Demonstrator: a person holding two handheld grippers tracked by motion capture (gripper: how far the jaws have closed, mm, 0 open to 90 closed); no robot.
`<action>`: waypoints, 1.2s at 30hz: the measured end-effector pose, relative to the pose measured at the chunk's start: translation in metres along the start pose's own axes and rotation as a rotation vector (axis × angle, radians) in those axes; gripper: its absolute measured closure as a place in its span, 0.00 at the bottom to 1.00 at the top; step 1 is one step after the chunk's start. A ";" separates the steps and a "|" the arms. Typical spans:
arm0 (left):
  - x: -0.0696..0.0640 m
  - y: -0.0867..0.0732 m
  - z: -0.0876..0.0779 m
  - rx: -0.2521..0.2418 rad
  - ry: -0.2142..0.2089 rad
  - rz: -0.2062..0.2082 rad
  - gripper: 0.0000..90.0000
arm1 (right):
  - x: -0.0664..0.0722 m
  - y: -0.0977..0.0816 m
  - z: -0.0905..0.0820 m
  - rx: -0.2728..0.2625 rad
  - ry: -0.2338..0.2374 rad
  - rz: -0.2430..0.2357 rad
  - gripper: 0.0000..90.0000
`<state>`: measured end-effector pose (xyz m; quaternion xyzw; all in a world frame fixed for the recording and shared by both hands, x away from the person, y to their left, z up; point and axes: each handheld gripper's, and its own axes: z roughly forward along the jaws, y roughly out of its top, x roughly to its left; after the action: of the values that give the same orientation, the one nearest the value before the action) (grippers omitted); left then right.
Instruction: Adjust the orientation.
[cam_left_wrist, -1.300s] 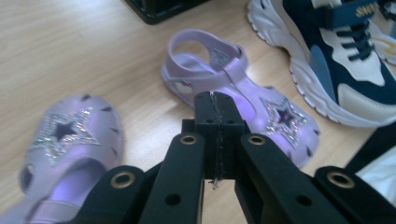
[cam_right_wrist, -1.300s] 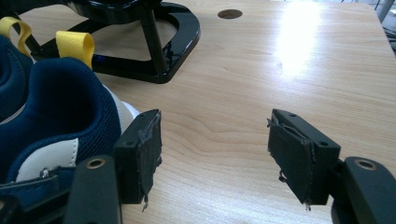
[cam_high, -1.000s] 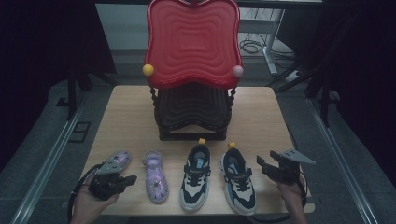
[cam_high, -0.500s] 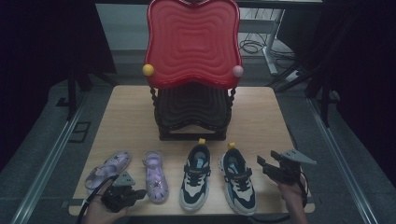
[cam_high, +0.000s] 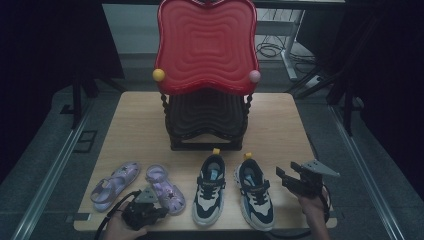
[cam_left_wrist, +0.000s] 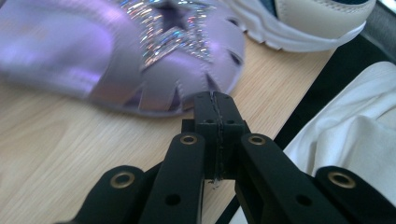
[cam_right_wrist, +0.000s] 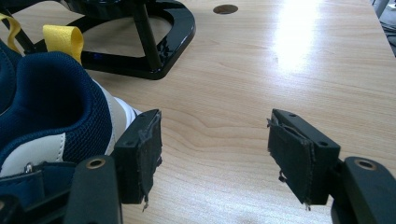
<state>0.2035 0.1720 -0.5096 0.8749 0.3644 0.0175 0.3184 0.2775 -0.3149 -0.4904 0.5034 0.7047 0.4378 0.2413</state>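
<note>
High view: two purple sandals (cam_high: 134, 185) at front left of the table (cam_high: 135, 125), side by side, toes toward the near edge; two sneakers (cam_high: 232, 190) to their right, blue and white, each with one yellow heel loop; one rack (cam_high: 207, 75) at the middle back, red wavy top shelf over darker shelves, one yellow ball and one pink ball at its corners. Two grippers, one per hand, both low at the near edge. Left gripper (cam_high: 159, 213) just beside the toe of the right-hand sandal (cam_high: 165, 189), pointing toward the sneakers, jaws together, nothing between them; left hand (cam_high: 120, 227) coming in from the bottom edge, cable looping beside it. Right gripper (cam_high: 281, 176) just right of the right-hand sneaker (cam_high: 254, 194), pointing left at it, grey plate on top, right hand (cam_high: 314, 206) under it.

Left gripper view: jaws pressed flat together, tips (cam_left_wrist: 215, 100) touching or nearly touching the rim of one sandal (cam_left_wrist: 126, 56), glitter star on its upper; one sneaker toe (cam_left_wrist: 303, 23) beyond; white sleeve at right.

Right gripper view: jaws wide apart, bare table between (cam_right_wrist: 212, 140); left jaw just beside the heel of one sneaker (cam_right_wrist: 51, 102), touching or not cannot be told; one yellow loop above the heel; black rack foot (cam_right_wrist: 154, 32) farther off.
</note>
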 end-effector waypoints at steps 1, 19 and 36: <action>-0.001 0.002 0.001 0.001 0.003 0.006 1.00 | 0.000 0.000 0.000 -0.001 0.000 -0.002 0.39; -0.006 0.052 0.025 0.001 0.058 0.047 1.00 | -0.001 -0.001 0.000 0.003 0.000 0.001 0.39; 0.007 0.085 0.034 0.035 0.113 0.010 0.99 | -0.002 -0.002 -0.002 0.000 -0.004 -0.001 0.39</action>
<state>0.2708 0.1128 -0.4895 0.8798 0.3777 0.0624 0.2818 0.2755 -0.3182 -0.4911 0.5040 0.7043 0.4368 0.2431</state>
